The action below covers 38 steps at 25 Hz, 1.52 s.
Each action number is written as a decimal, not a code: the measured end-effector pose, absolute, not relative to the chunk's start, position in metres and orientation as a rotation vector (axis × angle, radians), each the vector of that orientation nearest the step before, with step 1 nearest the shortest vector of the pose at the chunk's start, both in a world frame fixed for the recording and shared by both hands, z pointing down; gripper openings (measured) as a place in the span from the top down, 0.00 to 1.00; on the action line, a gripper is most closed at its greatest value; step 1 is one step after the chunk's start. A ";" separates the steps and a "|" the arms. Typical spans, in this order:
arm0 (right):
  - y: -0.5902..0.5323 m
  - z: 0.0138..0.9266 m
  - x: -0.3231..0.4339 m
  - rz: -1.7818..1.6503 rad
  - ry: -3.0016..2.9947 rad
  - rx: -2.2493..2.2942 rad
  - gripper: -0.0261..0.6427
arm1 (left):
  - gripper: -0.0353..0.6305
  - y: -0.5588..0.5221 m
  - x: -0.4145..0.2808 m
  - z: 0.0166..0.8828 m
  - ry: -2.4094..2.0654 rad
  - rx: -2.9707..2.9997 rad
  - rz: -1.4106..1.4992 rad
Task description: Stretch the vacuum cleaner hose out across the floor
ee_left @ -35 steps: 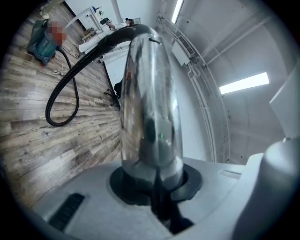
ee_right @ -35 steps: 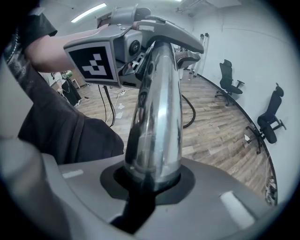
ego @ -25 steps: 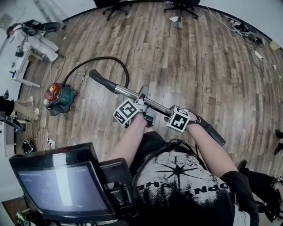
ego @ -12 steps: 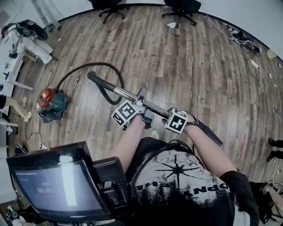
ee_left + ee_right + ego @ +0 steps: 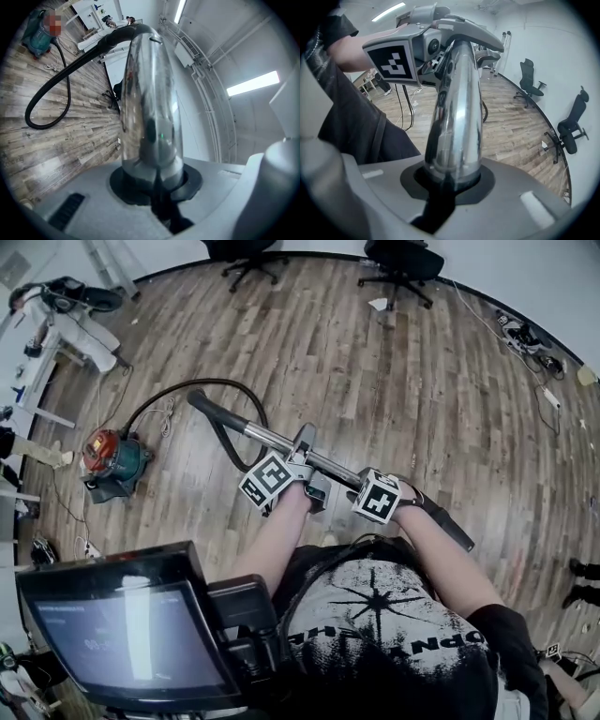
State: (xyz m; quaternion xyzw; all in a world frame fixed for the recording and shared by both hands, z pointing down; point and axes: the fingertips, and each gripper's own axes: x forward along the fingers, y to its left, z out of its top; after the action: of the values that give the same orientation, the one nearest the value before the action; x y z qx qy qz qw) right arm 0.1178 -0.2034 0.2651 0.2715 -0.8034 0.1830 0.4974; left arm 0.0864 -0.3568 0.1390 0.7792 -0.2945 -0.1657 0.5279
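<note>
Wand (image 5: 267, 436) clamped by left gripper (image 5: 304, 448) and right gripper (image 5: 382, 491) — hose (image 5: 202, 383) curved.

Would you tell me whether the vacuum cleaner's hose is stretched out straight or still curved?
Still curved: the black hose arcs from the vacuum cleaner to the metal wand and loops on the floor.

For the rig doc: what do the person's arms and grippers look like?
The left gripper and right gripper have grey moulded bodies with black insets at the jaws. Each carries a white cube with black square markers: left cube, right cube. Forearms bare. Black short-sleeved T-shirt with white print.
</note>
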 end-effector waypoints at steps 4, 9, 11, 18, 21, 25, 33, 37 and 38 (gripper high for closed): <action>-0.213 0.263 0.129 0.409 -1.971 0.581 0.85 | 0.88 -0.364 0.088 0.138 -0.779 1.840 -0.432; -0.219 0.261 0.152 0.334 -2.003 0.448 0.85 | 0.88 -0.364 0.094 0.138 -0.907 1.788 -0.510; -0.210 0.263 0.167 0.307 -2.001 0.390 0.85 | 0.88 -0.353 0.099 0.139 -0.952 1.761 -0.545; -0.160 0.274 0.212 0.217 -2.015 0.186 0.85 | 0.88 -0.292 0.120 0.155 -1.119 1.658 -0.651; -0.132 0.283 0.226 0.200 -2.018 0.118 0.85 | 0.88 -0.261 0.127 0.167 -1.169 1.618 -0.676; -0.100 0.291 0.233 0.187 -2.015 0.039 0.84 | 0.88 -0.225 0.126 0.178 -1.226 1.565 -0.701; -0.059 0.294 0.243 0.167 -2.003 0.050 0.84 | 0.88 -0.182 0.134 0.180 -1.216 1.568 -0.726; -0.038 0.285 0.237 0.172 -1.996 0.094 0.84 | 0.88 -0.162 0.131 0.172 -1.181 1.591 -0.707; -0.031 0.284 0.236 0.176 -1.993 0.105 0.84 | 0.88 -0.155 0.131 0.172 -1.172 1.596 -0.700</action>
State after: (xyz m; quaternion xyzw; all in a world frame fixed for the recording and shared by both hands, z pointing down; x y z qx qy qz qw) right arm 0.2359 -0.0308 0.2840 0.0440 -0.8380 0.0741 0.5388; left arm 0.1311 -0.1553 0.1717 0.6594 -0.4839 -0.2893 0.4974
